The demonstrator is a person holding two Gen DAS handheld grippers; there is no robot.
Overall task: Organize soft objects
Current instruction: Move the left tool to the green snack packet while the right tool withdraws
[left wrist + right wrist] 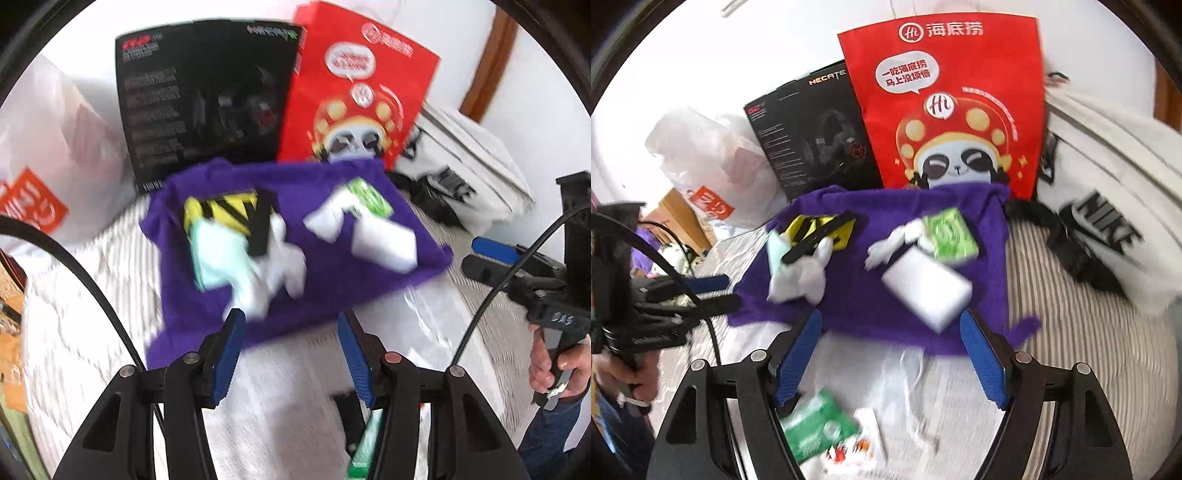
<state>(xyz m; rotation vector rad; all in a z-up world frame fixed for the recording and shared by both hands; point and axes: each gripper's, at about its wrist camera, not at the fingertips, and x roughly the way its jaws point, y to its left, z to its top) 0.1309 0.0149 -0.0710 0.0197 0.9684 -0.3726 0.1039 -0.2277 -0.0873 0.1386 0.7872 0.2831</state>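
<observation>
On purple cloth (871, 302): white sponge (927, 288).

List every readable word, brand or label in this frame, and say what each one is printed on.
"海底捞": top of the red paper bag.
"一吃海底捞 马上没烦恼": speech bubble on that bag.
"Hi": round logos on that bag.
"HECATE": top edge of the black headset box.
"NIKE": white bag.
Small print on the black box, the orange patch on the plastic bag and the green packets: too blurred to read.
</observation>
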